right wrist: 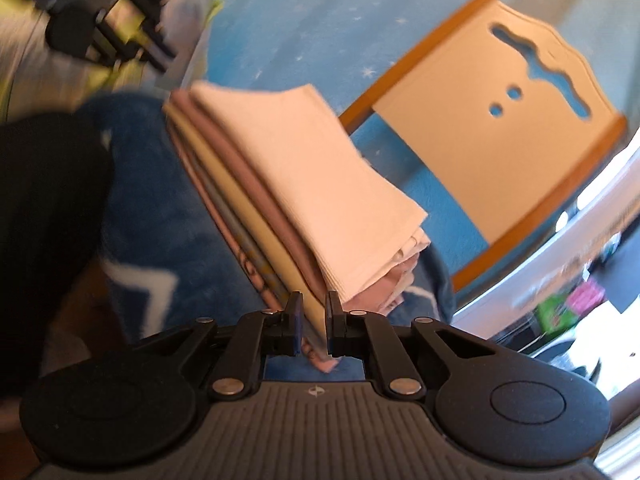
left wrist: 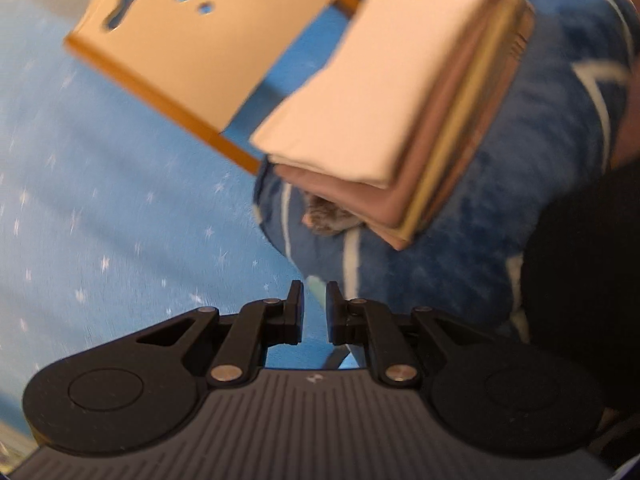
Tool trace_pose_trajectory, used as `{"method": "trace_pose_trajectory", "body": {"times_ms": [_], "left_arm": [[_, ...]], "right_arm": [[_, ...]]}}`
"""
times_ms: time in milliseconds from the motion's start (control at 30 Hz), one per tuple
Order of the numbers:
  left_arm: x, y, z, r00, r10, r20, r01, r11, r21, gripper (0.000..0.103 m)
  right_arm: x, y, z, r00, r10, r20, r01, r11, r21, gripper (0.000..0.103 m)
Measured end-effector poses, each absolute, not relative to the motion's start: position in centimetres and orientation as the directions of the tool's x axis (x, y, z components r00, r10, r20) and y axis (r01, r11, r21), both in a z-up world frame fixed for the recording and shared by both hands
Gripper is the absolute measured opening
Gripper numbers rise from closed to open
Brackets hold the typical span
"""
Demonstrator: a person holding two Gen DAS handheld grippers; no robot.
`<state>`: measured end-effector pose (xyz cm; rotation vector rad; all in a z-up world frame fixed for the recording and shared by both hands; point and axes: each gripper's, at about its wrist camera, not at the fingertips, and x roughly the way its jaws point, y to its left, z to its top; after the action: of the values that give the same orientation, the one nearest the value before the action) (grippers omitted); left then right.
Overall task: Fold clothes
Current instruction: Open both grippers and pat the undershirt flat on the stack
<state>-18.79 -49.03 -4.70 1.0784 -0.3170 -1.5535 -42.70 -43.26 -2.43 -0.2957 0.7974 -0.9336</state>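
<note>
Your right tool (right wrist: 314, 322) sits low at the near corner of the folded clothes stack (right wrist: 288, 184), fingers a narrow gap apart with the stack's lower edges between them; whether they pinch, you cannot tell. Your left tool (left wrist: 314, 312) hovers nearly closed, empty, near the stack on the blue blanket (left wrist: 500, 208).

The folded stack (right wrist: 296, 196) sits on a dark blue blanket (right wrist: 168, 216), its near corner right before the right gripper (right wrist: 313, 322), blocking forward passage there. Beside and behind it a chair back (right wrist: 500, 152) stands close. Ahead of the left gripper (left wrist: 315, 312), blue starred carpet (left wrist: 100, 200) lies free.
</note>
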Motion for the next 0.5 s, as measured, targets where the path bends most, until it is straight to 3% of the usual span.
{"method": "trace_pose_trajectory", "body": {"times_ms": [300,500], "left_arm": [[-22.7,-51.4,-1.9,-0.102,-0.879,-0.466,0.793,-0.355,0.496,0.010],[-23.4,-51.9,-3.5,-0.096,-0.856,-0.508,0.784,-0.379,0.491,0.006]], "right_arm": [[-41.8,-45.6,0.1,0.459,-0.759,-0.462,0.783,0.591,-0.194,0.016],[-42.1,-47.4,-1.6,0.453,-0.720,-0.526,0.813,0.576,-0.087,0.017]]}}
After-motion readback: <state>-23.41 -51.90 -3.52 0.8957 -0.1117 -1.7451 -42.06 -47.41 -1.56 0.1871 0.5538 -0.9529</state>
